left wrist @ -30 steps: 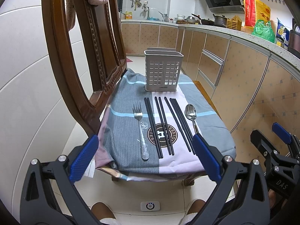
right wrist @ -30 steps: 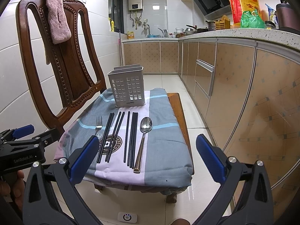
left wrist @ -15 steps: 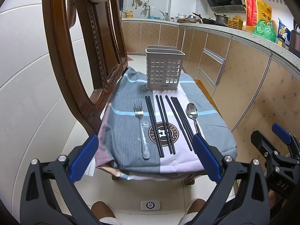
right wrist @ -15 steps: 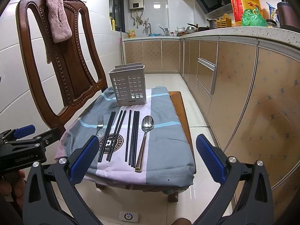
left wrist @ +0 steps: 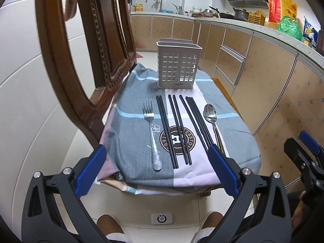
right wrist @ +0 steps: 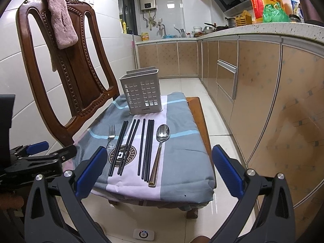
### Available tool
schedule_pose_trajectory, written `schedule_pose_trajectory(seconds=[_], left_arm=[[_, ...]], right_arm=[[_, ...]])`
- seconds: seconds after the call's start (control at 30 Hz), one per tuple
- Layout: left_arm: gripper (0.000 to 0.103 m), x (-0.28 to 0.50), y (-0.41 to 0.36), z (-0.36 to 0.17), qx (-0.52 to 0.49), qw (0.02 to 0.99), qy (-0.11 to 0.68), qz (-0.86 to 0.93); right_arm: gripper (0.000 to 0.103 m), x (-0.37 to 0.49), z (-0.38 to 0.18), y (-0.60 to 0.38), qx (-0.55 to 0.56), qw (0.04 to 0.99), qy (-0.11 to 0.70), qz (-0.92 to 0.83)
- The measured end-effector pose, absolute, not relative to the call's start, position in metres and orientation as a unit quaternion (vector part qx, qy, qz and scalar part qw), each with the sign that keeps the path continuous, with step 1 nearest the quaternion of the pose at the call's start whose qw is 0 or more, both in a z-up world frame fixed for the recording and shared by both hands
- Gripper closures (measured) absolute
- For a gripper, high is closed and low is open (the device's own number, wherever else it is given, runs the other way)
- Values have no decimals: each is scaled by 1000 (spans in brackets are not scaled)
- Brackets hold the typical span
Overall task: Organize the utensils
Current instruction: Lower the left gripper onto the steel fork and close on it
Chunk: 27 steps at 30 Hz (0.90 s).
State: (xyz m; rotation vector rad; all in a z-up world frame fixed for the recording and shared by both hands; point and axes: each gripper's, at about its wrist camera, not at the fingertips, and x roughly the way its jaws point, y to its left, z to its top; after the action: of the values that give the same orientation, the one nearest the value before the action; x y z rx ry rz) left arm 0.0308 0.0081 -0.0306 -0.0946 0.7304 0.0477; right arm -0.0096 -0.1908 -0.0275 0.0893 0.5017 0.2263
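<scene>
On the cloth-covered chair seat (left wrist: 129,133) (right wrist: 182,147) lie a fork (left wrist: 150,129) (right wrist: 111,134), several black chopsticks (left wrist: 178,127) (right wrist: 139,145) and a spoon (left wrist: 211,119) (right wrist: 161,143), side by side. Behind them stands a grey slotted utensil holder (left wrist: 178,66) (right wrist: 141,93), upright. My left gripper (left wrist: 156,172) hangs open in front of the seat's near edge, holding nothing. My right gripper (right wrist: 157,172) is open too, just short of the spoon's handle end. Each gripper shows at the edge of the other's view.
The carved wooden chair back (left wrist: 81,46) (right wrist: 66,64) rises at the left with a pink towel (right wrist: 60,18) draped over it. Kitchen cabinets (left wrist: 263,77) (right wrist: 263,85) run along the right. A small white device (left wrist: 161,218) (right wrist: 143,233) lies on the tiled floor below, near the person's feet.
Both grippers have drifted slightly closer to the seat. Nothing on the cloth has moved, and both grippers stay open.
</scene>
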Motion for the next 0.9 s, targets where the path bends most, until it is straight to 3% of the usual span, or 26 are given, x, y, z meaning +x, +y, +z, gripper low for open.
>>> schedule_pose_trajectory(seconds=[0.23, 0.27, 0.33, 0.57, 0.7, 0.9], left_arm=[[5, 81, 13, -42, -55, 922, 382, 33], [8, 93, 14, -45, -55, 919, 390, 27], [25, 113, 14, -55, -43, 912, 408, 16], [39, 176, 30, -92, -26, 907, 421, 7], [57, 199, 43, -110, -33, 902, 431, 4], [59, 221, 57, -121, -48, 906, 420, -19]], right_arm=[[3, 3, -37, -198, 58, 957, 261, 113], [3, 5, -37, -200, 65, 956, 263, 116], [3, 8, -38, -203, 71, 956, 262, 114], [3, 21, -45, -211, 82, 950, 275, 120], [3, 30, -51, -216, 85, 948, 283, 117], [3, 38, -55, -220, 97, 944, 292, 115]])
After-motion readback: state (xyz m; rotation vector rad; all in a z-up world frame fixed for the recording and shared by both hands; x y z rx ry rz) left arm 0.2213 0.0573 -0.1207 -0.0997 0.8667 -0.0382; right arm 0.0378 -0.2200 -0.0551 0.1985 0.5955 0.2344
